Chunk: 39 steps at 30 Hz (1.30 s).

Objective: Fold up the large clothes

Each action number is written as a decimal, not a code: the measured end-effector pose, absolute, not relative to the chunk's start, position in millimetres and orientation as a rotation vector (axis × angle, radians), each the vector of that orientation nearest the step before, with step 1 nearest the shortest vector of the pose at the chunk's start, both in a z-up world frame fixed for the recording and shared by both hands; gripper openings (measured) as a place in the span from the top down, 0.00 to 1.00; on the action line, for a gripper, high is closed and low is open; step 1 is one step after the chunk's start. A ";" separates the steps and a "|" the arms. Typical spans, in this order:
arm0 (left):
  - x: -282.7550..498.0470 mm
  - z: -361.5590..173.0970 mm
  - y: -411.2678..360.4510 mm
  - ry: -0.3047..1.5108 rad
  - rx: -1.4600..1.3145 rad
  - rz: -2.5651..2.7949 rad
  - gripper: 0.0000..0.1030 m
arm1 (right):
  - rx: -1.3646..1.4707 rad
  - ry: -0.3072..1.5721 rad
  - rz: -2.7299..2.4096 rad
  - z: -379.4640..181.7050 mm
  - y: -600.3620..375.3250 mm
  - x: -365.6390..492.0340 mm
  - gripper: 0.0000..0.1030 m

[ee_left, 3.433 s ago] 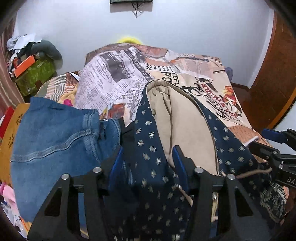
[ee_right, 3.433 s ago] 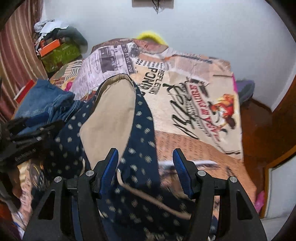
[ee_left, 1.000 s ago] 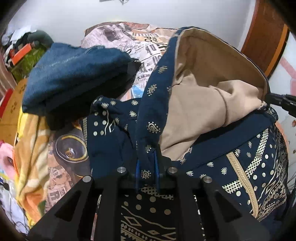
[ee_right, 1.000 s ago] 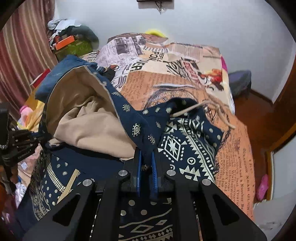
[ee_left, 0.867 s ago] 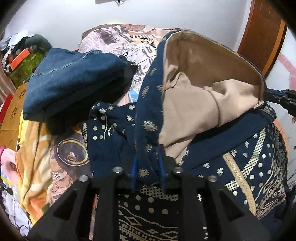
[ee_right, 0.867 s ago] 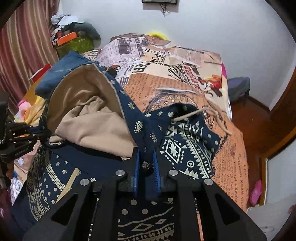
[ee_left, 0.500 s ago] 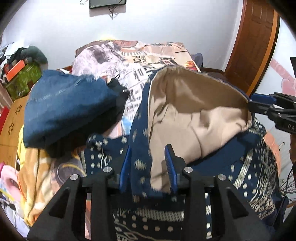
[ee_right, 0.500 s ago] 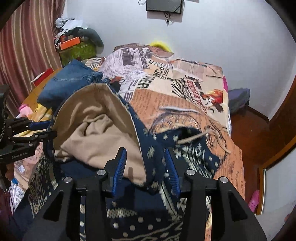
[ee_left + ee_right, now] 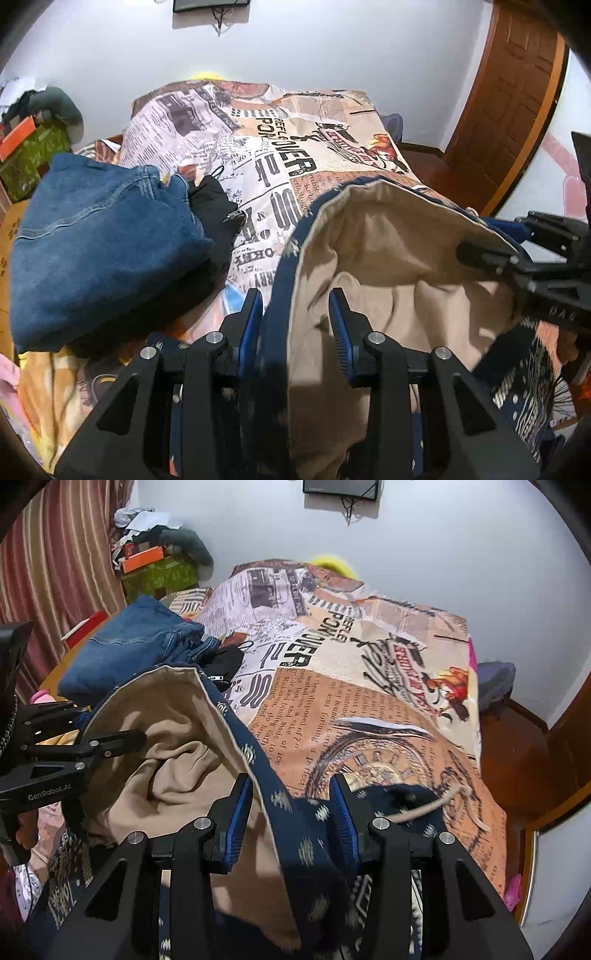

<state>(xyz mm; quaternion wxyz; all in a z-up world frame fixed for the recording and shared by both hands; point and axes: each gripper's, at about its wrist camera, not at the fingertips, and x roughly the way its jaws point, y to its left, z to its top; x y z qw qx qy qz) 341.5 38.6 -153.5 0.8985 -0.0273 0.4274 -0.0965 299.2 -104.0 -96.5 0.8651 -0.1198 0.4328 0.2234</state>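
Newsprint bedspread, wall screen

Right tool: blue pads stand apart, the navy hood edge runs between them without being pressed.
Hoodie: navy with pale pattern, tan lining facing up, hood gaping open; lies on the near part of the bed.
Drawstring: beige cord trailing right of the tool across the bedspread.
Left tool: black, at the left edge, fingers at the hood's left rim.
Bed: covered in a newspaper-print spread.
Jeans: folded blue denim, left side of the bed, a black garment just beside them.
Curtain: striped, far left.
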 end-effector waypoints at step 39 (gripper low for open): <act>213.1 -104.4 7.6 0.847 0.027 -0.300 0.89 | -0.145 0.974 0.598 -68.2 -138.2 206.4 0.93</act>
